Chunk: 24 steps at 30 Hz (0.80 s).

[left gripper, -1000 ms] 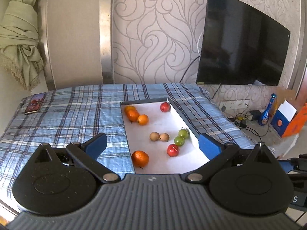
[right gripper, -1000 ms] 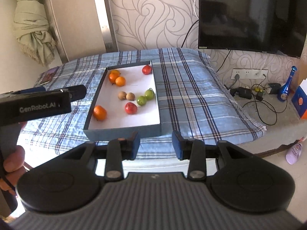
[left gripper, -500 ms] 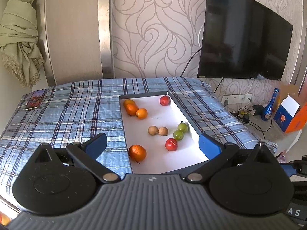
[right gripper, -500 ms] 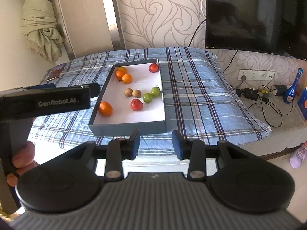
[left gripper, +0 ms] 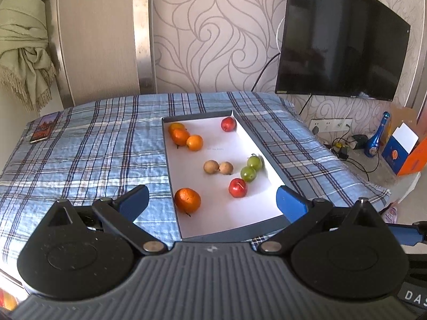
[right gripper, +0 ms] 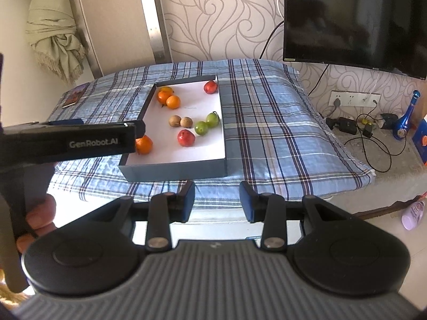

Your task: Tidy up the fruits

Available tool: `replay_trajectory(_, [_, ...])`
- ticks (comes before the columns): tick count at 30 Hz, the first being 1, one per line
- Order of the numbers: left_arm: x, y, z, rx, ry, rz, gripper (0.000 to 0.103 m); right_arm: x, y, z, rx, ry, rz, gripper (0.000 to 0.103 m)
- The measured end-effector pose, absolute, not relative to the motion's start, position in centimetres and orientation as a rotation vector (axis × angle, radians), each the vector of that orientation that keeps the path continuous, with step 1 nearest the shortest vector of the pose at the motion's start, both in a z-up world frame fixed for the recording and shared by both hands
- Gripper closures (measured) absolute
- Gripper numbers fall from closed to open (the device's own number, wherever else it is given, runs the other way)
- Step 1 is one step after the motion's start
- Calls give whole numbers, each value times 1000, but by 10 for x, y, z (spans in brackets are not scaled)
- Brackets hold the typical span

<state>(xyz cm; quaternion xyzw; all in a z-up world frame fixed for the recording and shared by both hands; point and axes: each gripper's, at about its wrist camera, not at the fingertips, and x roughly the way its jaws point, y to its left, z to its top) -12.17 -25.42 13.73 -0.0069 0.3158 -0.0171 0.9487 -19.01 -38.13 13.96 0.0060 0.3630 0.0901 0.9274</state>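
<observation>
A shallow tray [left gripper: 234, 230] with a white floor and dark rim lies on a blue plaid cloth [left gripper: 93, 160]. In it are three oranges [left gripper: 180, 136] at the far left, a lone orange [left gripper: 187, 200] near the front, two red fruits [left gripper: 238, 187] [left gripper: 228, 124], two green ones [left gripper: 248, 173] and two brown ones [left gripper: 210, 166]. My left gripper [left gripper: 212, 200] hangs open and wide above the tray's near end, holding nothing. My right gripper [right gripper: 217, 200] hovers before the tray's front wall [right gripper: 173, 172], jaws a little apart and empty. The left gripper's black casing [right gripper: 80, 144] hides part of the lone orange [right gripper: 144, 145].
A phone [left gripper: 44, 129] lies at the cloth's far left corner. A dark TV [left gripper: 339, 48] hangs on the wall to the right. On the floor at right are cables [right gripper: 373, 138], a blue bottle [right gripper: 405, 122] and a purple bottle [right gripper: 413, 212]. A person's hand [right gripper: 37, 216] grips the left tool.
My left gripper has sunk slightly and reached further over the tray's left front corner. Both pairs of jaws keep their gaps and the fruits lie as before.
</observation>
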Motion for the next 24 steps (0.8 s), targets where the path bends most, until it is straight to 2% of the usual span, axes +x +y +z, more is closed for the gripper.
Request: replay_trajectory(24, [-66, -258, 121, -26, 738, 6, 0, -190, -385, 133, 13, 773, 174, 64])
